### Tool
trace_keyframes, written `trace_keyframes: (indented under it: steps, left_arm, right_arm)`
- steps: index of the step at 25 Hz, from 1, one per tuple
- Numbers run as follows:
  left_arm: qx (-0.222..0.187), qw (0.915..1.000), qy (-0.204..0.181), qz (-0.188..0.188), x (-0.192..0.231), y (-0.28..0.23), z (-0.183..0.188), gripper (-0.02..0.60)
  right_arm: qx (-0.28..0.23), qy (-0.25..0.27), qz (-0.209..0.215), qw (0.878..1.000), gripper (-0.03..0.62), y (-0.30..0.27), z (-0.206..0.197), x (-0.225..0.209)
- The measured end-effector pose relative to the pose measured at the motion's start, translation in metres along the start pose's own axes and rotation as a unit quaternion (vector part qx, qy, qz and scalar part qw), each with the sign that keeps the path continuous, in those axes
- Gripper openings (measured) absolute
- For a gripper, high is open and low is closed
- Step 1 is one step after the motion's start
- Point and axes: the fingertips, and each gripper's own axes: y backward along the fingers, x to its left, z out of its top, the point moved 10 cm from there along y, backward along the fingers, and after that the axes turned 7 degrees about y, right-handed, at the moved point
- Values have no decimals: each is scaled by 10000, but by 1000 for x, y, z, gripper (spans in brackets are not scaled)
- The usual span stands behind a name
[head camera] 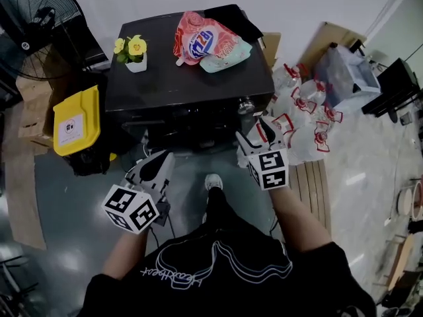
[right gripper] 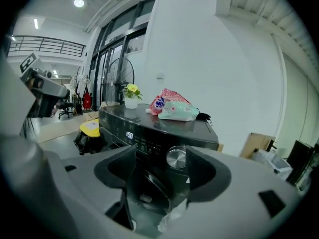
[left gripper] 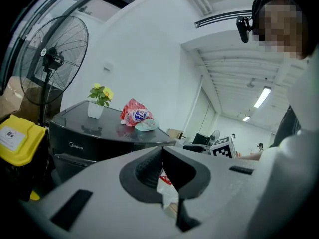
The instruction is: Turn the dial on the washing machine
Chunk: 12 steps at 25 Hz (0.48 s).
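The black washing machine (head camera: 192, 78) stands ahead of me, and its silver dial (head camera: 246, 105) sits at the right end of the front panel. My right gripper (head camera: 260, 132) hovers just in front of and below the dial, jaws open and empty. In the right gripper view the dial (right gripper: 176, 157) appears between the spread fingers of the right gripper (right gripper: 162, 156), still some way off. A lit display (right gripper: 129, 135) glows left of the dial. My left gripper (head camera: 165, 158) hangs lower left, away from the machine, and in its own view the left gripper (left gripper: 162, 151) has its fingertips together on nothing.
On the machine's top are a potted yellow flower (head camera: 134, 53) and red and teal detergent bags (head camera: 208, 41). A standing fan (head camera: 39, 28) and a yellow-lidded bin (head camera: 76, 121) are at the left. Several water jugs (head camera: 304, 117) crowd the right. My shoe (head camera: 212, 181) is on the floor before the machine.
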Motion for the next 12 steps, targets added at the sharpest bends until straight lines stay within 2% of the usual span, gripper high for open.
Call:
trace_keyframes:
  steps: [6, 12]
  left_arm:
    - [42, 9994, 154, 299, 17, -10, 6, 5]
    - [107, 9976, 359, 588, 34, -11, 3, 5]
  right_arm:
    - [339, -58, -169, 9993, 302, -48, -22, -14]
    - [536, 115, -436, 9975, 299, -80, -35, -21]
